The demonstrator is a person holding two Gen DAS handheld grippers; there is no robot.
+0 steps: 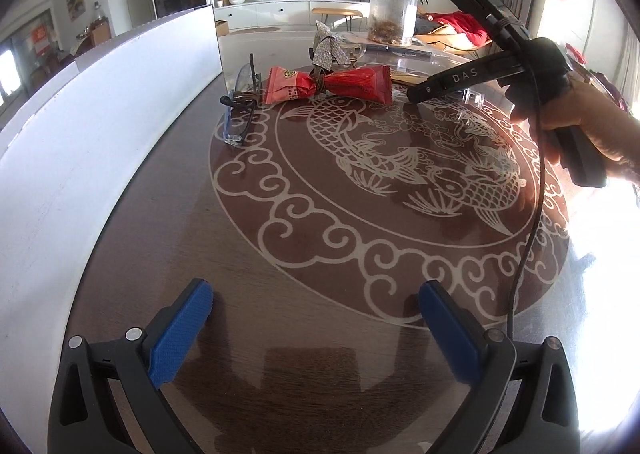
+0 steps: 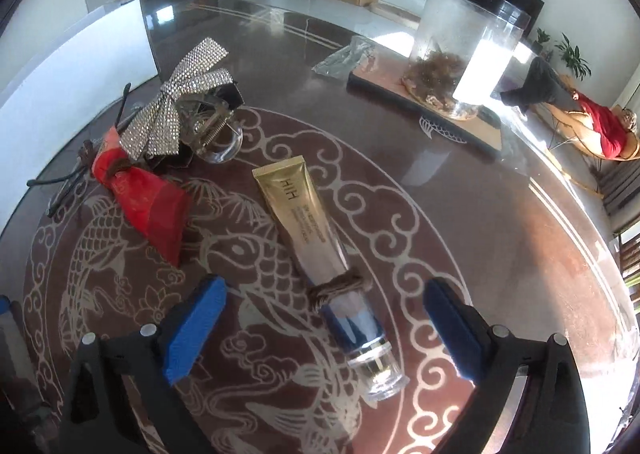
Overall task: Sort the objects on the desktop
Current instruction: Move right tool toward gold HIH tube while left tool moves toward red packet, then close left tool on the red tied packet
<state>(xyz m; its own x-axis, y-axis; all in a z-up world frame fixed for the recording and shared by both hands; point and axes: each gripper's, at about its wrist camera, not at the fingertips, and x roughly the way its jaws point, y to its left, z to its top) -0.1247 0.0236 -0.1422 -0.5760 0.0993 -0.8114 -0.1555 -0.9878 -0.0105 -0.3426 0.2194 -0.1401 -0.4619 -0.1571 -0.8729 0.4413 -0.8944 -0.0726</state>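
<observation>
A gold cosmetic tube (image 2: 316, 250) with a clear cap and a brown hair tie around it lies on the table between the open fingers of my right gripper (image 2: 324, 322). A red snack packet (image 2: 148, 205) (image 1: 328, 87) lies to its left. A rhinestone bow hair clip (image 2: 184, 109) (image 1: 326, 49) sits behind the packet. A pair of glasses (image 1: 240, 109) lies beside the white board. My left gripper (image 1: 316, 318) is open and empty over bare table. The right gripper's body (image 1: 520, 69) shows in the left wrist view, held by a hand.
A white board (image 1: 80, 133) stands along the left of the dark table (image 1: 280, 254) with the fish pattern. A clear jar (image 2: 468, 49) stands on a flat tray (image 2: 472, 125) at the far side. A black cable (image 1: 532, 221) hangs from the right gripper.
</observation>
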